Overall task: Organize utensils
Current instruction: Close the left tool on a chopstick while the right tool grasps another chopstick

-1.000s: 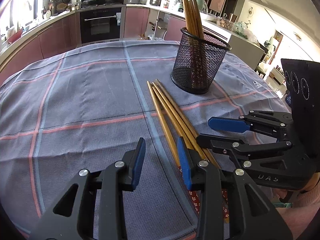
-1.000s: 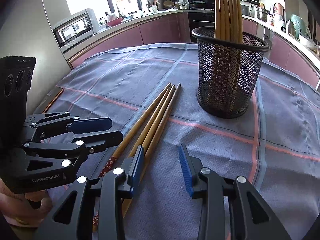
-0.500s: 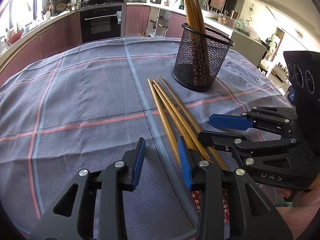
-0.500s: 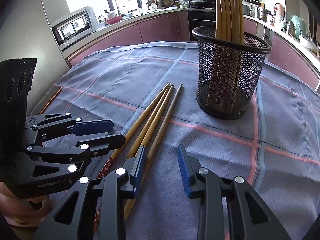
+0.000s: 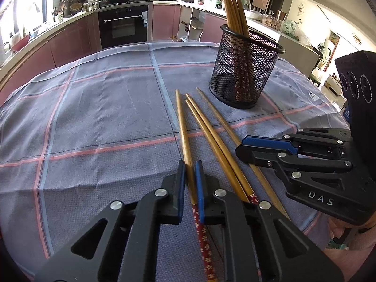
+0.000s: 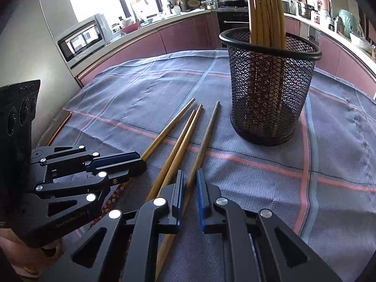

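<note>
Grey checked tablecloth (image 5: pixel 94 117) with pink lines, black oven (image 5: pixel 123 25), microwave (image 6: pixel 82 38), pink kitchen cabinets (image 6: pixel 183 35)

— What can't you make out?

— My left tongs (image 5: pixel 189 169) cover part of the chopstick (image 5: pixel 183 134) between them, and its patterned end runs off the bottom edge.

— And the cup (image 6: pixel 270 89)?

— Its chopsticks (image 6: pixel 264 7) are cut off at the top; through the mesh their lower ends look blurred, perhaps patterned too.

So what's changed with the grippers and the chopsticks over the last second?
Both grippers closed: the left gripper now clamps the leftmost chopstick, the right gripper the rightmost chopstick. Those two have splayed apart from the middle pair. The mesh holder is unmoved.
</note>
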Demonstrator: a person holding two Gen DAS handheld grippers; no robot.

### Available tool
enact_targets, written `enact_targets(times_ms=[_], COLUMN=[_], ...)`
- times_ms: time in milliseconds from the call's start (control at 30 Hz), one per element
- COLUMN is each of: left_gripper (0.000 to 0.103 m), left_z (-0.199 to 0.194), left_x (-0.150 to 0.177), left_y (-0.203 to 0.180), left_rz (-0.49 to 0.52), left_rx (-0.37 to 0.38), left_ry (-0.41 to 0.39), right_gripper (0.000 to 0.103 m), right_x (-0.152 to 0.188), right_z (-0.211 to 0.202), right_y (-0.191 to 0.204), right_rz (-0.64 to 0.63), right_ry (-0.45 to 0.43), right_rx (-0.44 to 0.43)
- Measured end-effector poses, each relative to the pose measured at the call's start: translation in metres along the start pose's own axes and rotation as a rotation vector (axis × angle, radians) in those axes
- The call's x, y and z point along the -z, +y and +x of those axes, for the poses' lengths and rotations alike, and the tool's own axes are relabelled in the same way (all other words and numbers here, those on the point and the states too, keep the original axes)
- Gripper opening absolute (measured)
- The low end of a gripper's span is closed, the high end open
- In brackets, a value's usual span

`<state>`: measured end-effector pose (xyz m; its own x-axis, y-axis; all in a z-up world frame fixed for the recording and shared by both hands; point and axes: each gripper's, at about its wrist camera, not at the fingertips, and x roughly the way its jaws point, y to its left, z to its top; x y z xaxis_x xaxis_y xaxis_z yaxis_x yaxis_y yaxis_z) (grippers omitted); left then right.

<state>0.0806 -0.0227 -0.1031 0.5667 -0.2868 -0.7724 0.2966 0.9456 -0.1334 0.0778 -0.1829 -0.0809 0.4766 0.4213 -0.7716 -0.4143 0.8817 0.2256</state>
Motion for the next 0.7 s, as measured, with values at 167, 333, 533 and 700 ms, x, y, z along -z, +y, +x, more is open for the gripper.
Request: enact_targets(times_ms=[167,333,533,700], left_gripper=[0.008,0.008,0.008,0.008], left_z=[-0.003,-0.011,-0.015,-0.014], left_x=[0.001,0.003,0.005,0.008], left_y=[0.004,0.005,0.002,-0.004], left_rz=[-0.031,-0.033,-0.024,-0.005], left_rx=[-0.003,0.01,0.033,0.044], left_ry=[-0.013,-0.026,-0.023,-0.009], right_gripper=[0.007,0.006,0.006,0.006], right_x=[0.002,0.001,0.001,0.002], right_z=[-0.005,-0.015,-0.024,-0.017], right_y=[-0.007,-0.013,-0.008,-0.001], right_rz=[0.046,0.075,0.055,0.022], right_ry=[-0.012,-0.045,-0.07,-0.03], right_rx=[-0.011,-0.025,-0.057,-0.07])
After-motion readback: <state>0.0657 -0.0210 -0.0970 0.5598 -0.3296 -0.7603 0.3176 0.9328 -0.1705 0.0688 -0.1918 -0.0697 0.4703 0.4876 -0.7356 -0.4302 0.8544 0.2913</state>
